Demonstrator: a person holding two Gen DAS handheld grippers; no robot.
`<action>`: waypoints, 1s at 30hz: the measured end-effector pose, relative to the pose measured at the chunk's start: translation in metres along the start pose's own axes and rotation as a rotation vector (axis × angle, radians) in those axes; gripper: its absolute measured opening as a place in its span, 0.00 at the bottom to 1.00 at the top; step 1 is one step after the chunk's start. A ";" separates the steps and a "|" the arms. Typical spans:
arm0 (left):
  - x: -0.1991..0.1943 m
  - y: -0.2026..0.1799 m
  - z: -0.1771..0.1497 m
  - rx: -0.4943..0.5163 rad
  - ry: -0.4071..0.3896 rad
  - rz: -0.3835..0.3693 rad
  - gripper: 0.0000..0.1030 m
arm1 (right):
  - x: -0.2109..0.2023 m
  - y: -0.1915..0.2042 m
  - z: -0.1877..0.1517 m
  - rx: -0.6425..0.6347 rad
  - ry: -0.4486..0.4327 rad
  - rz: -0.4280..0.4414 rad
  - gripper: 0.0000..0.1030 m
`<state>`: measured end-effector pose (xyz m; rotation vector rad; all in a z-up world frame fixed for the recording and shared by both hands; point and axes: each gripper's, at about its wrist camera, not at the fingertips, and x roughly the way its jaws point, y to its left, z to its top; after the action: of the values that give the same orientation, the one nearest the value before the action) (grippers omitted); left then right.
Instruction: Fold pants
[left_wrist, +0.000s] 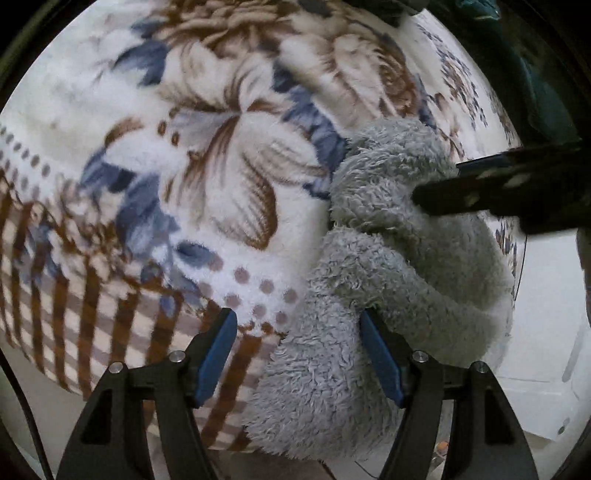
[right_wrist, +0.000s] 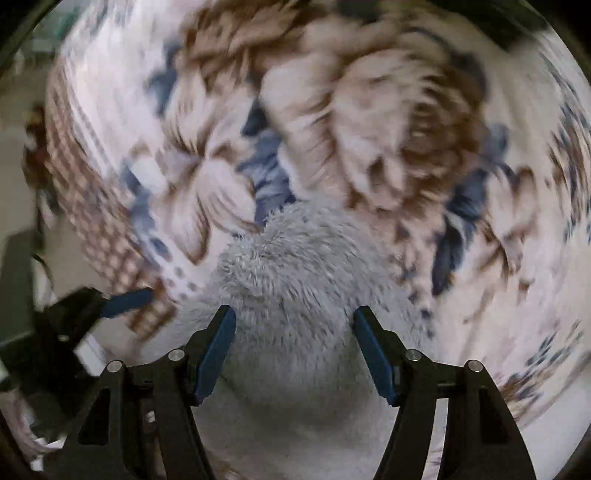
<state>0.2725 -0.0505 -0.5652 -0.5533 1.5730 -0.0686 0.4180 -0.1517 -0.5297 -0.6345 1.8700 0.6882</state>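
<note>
Left tongs: my left gripper (left_wrist: 299, 354) points down with its blue pads (left_wrist: 218, 354) spread apart; nothing is pinched, and the grey fleece only brushes past the right-hand pad.
Right tongs: my right gripper (right_wrist: 293, 349) hangs over the grey heap, jaws parted and not pressing on the cloth; this view is smeared, so I cannot judge finer contact.
Pants: the fluffy grey pants (left_wrist: 388, 280) lie bunched in thick rolls on the flowered blanket (left_wrist: 192, 155), close to its near edge.
Edges: in the left view the blanket's checked border (left_wrist: 92, 332) runs just left of the pants, and pale floor (left_wrist: 546, 332) shows beyond.
Open room: I see bare blanket above and to the left of the heap.
Containers: I see none.
Writing: I can read none.
</note>
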 end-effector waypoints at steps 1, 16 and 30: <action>0.002 0.001 0.000 0.005 0.002 -0.006 0.65 | 0.004 0.008 0.003 -0.043 -0.001 -0.076 0.32; 0.006 0.009 -0.023 -0.009 0.045 -0.146 0.65 | -0.034 -0.048 0.013 0.235 -0.041 0.064 0.72; 0.023 0.009 -0.022 -0.080 0.046 -0.135 0.66 | 0.051 0.077 0.061 -0.413 0.242 -0.500 0.37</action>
<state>0.2493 -0.0581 -0.5878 -0.7249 1.5869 -0.1219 0.3847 -0.0611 -0.5838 -1.4490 1.6854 0.6853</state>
